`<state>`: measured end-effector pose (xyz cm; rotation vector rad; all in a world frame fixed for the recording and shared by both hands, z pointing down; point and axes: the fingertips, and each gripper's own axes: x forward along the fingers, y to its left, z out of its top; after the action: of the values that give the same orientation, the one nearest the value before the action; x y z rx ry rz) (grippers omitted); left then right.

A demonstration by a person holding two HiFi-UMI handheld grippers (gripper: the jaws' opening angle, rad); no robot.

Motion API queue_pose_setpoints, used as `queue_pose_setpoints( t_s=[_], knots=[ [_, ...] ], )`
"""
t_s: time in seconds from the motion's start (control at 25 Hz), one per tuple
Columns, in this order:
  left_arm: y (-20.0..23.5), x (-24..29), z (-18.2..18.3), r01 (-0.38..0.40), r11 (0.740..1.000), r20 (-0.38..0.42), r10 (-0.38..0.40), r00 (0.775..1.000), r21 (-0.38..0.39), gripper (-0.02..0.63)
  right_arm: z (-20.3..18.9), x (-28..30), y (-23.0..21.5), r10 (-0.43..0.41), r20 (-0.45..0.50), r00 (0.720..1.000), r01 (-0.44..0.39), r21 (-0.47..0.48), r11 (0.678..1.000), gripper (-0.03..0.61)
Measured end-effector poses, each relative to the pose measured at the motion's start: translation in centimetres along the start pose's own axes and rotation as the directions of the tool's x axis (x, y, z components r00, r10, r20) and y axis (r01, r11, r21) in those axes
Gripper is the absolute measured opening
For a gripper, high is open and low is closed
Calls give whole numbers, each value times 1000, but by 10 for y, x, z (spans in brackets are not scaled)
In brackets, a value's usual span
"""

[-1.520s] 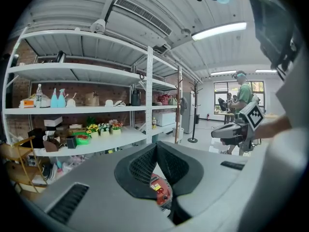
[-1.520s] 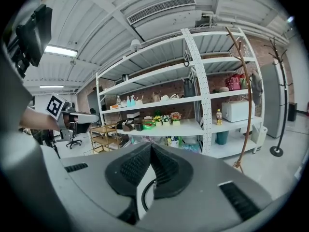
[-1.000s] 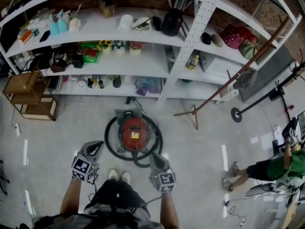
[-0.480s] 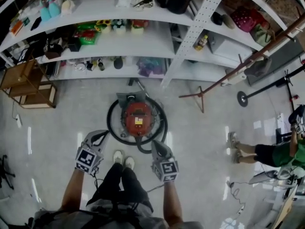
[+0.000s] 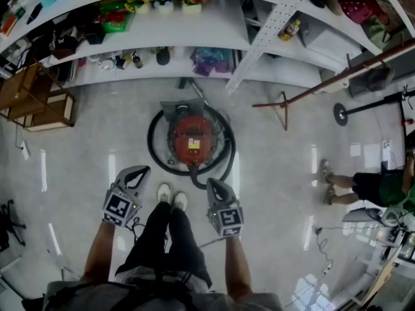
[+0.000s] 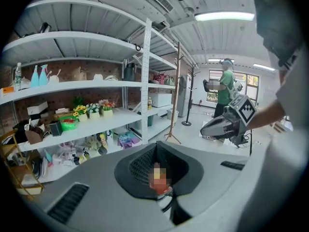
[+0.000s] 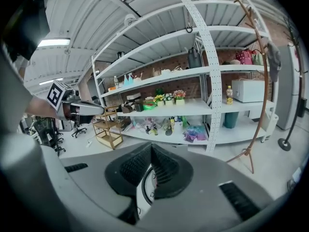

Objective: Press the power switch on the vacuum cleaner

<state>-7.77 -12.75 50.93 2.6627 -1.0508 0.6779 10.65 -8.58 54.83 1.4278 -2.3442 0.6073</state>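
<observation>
A red canister vacuum cleaner point(image 5: 193, 138) stands on the floor, its black hose point(image 5: 154, 149) looped around it. It is just ahead of the person's white shoes point(image 5: 171, 197). My left gripper point(image 5: 134, 175) hangs left of the shoes, short of the vacuum. Its jaws meet at the tips with nothing between them point(image 6: 156, 145). My right gripper point(image 5: 214, 188) hangs right of the shoes, near the hose's front loop. It is shut and empty too point(image 7: 151, 147). A sliver of the hose point(image 7: 141, 187) shows under the right jaws. The power switch cannot be made out.
White shelving point(image 5: 214, 76) full of small goods runs behind the vacuum. A wooden coat stand point(image 5: 283, 102) leans at the right, and a small wooden rack point(image 5: 35, 102) stands at the left. A person in green point(image 5: 382, 188) is at the far right.
The head view has tilted down. The shelves slid up out of frame and the vacuum sits lower and larger. Both grippers stay shut, a little higher in the picture.
</observation>
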Motion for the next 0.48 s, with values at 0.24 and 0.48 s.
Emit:
queue_pose_setpoints(
  t_s=[0.24, 0.48],
  knots=[
    [4, 26, -7, 49, 998, -1, -49, 999, 36, 6, -15, 24, -5, 4, -22, 1000, -4, 10, 1000, 11],
    [25, 45, -24, 54, 998, -12, -54, 998, 36, 6, -29, 55, -10, 19, -36, 999, -19, 4, 1000, 11]
  ],
)
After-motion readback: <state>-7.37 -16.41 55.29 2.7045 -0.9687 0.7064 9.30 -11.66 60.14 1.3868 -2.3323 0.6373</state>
